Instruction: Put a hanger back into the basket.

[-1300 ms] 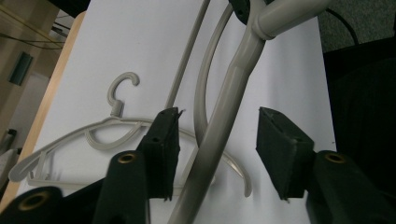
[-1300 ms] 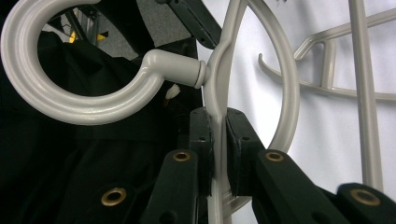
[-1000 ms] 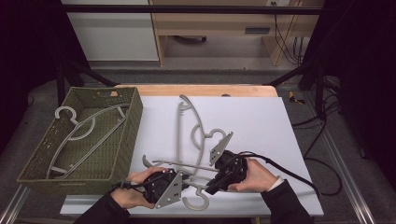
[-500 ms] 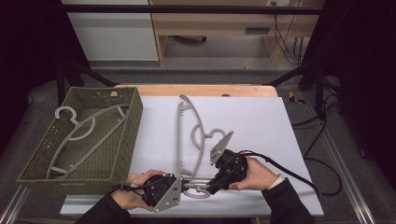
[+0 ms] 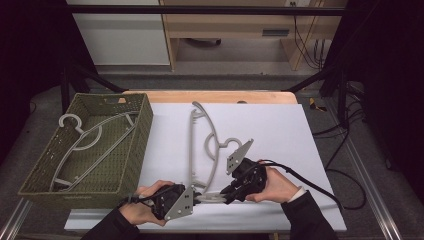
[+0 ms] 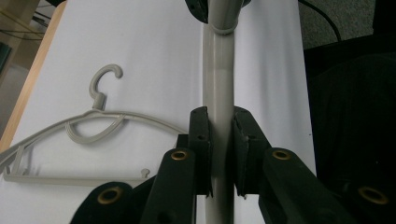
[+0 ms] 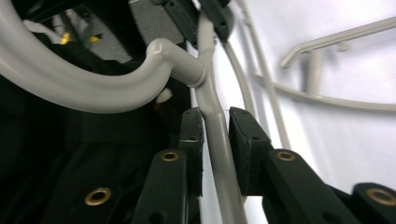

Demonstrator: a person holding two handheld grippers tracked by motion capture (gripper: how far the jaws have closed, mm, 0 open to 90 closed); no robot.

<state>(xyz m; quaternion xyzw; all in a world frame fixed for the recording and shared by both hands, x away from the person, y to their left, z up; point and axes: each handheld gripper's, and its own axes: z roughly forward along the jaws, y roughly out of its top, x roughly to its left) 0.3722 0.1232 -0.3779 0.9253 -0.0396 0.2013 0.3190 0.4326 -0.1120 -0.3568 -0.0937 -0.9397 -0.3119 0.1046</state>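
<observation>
Both grippers are working at the near edge of the white table (image 5: 280, 130), leaving the wide bare stretch on its right half and far side free for moving. The left gripper (image 5: 192, 199) is clamping its black jaws onto the grey hanger (image 5: 212, 197), pads pressing the smooth round bar on both sides in the left gripper view (image 6: 218, 140). The right gripper (image 5: 227, 192) is meeting it from the other side; its jaws have just been opening a little, and in the right gripper view the hanger's bar (image 7: 219, 144) is running between the pads with a gap showing on the right side, touching or nearly touching the left pad, so the grip is looking slack. The hanger is lying low over the table's front edge, between the two hands. A second grey hanger (image 5: 200, 145) is lying flat just behind them, its hook pointing right, its near end close to the held one and crowding the way forward. At the left, a woven olive-green basket (image 5: 142, 125) with a rectangular, coarse-textured wall is standing against the white sheet, and a third hanger (image 5: 90, 145) is resting slantwise inside it. A black cable (image 5: 320, 187) is trailing from the right gripper toward the table's right edge. A strip of bare wood (image 5: 210, 97) is showing along the far edge.
</observation>
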